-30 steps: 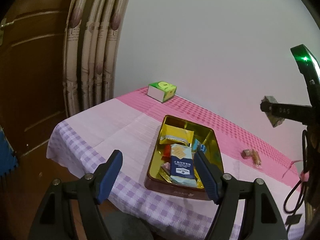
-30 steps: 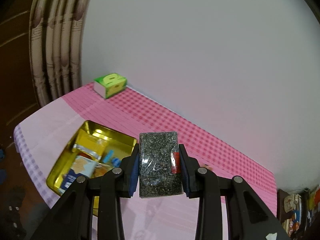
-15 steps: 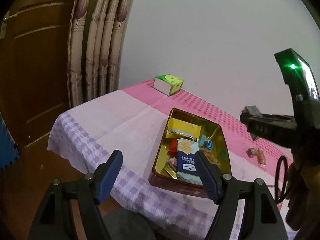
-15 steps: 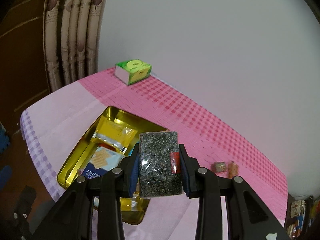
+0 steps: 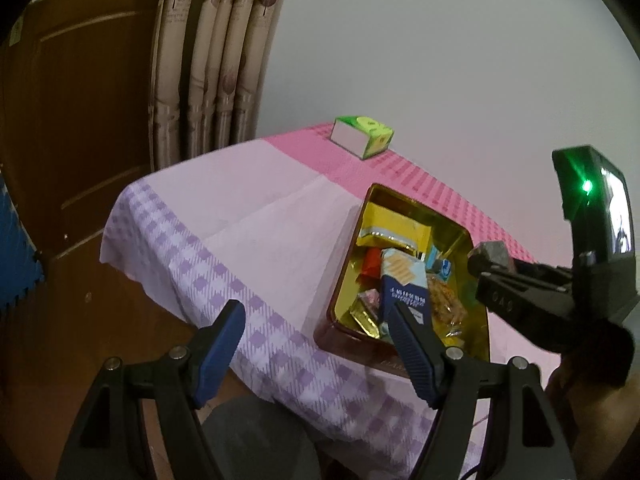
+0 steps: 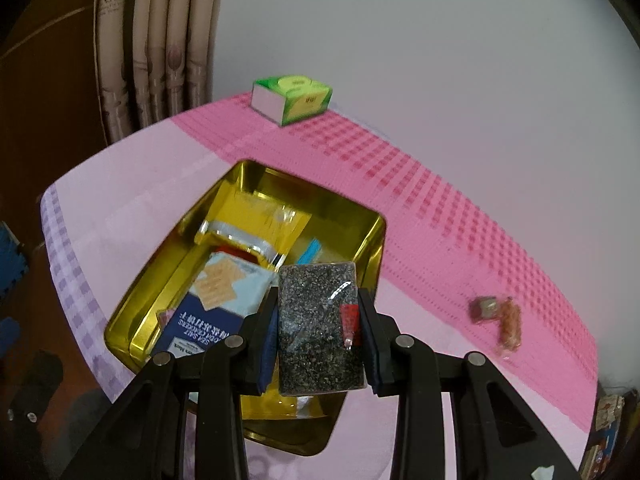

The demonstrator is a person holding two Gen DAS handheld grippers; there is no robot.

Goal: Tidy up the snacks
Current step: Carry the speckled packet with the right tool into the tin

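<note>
Gripping a dark speckled snack bar (image 6: 320,332) by its long edges, the right gripper (image 6: 320,334) is hanging it over the gold tin (image 6: 374,220), probably for a clean drop. Left gripper (image 5: 316,344) is idling wide, empty, tin just beyond its fingertips.

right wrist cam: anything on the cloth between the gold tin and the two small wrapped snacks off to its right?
Nothing. In the right wrist view, only bare pink tablecloth lies between the gold metal tin and the two small wrapped snacks.
</note>
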